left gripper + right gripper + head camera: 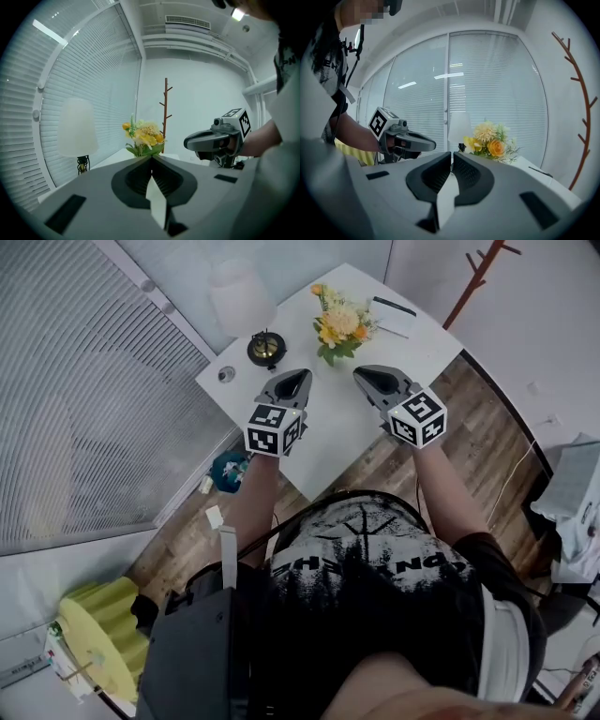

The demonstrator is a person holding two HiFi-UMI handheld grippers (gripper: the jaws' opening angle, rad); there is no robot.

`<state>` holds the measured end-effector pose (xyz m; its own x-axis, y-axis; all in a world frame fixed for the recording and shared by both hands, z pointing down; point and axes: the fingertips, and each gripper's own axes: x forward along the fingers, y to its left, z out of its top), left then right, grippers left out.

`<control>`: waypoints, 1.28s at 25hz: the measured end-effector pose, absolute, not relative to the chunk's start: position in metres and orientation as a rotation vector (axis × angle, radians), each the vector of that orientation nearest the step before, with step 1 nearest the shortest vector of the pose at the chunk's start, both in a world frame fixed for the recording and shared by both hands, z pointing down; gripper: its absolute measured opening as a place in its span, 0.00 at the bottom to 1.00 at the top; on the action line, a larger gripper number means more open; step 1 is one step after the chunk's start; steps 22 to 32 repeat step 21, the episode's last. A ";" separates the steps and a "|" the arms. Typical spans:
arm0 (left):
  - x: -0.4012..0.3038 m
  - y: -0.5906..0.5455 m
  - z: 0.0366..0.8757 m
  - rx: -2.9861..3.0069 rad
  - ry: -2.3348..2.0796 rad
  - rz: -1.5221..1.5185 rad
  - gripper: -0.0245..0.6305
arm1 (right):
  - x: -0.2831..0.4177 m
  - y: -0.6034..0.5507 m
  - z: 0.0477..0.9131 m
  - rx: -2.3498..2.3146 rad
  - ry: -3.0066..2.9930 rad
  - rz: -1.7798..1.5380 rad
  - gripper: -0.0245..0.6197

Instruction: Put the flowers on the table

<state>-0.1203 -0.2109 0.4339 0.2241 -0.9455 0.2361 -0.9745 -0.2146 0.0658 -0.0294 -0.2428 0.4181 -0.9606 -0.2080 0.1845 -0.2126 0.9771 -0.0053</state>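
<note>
Yellow and orange flowers (341, 326) stand bunched at the far end of the smooth white table (328, 442). We stretch both forearms over its near half, left gripper (300, 377) beside right gripper (364, 374), both pointing at the flowers, dark wedge-shaped jaws pressed together on nothing.

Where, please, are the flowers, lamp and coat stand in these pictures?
flowers (342, 322): head view, on the blooms.
lamp (242, 296): head view, on the white shade.
coat stand (165, 112): left gripper view, on the trunk.

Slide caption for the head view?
Shut, empty left claw and right claw over the white table, short of the flowers.
</note>
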 end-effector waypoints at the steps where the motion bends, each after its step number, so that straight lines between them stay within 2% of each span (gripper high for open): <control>1: -0.120 -0.211 0.434 2.292 -1.830 0.215 0.06 | -0.030 -0.243 0.419 0.312 -2.942 0.039 0.08; 32: -0.118 -0.213 0.440 2.280 -1.832 0.228 0.05 | -0.030 -0.243 0.434 0.292 -2.919 0.017 0.08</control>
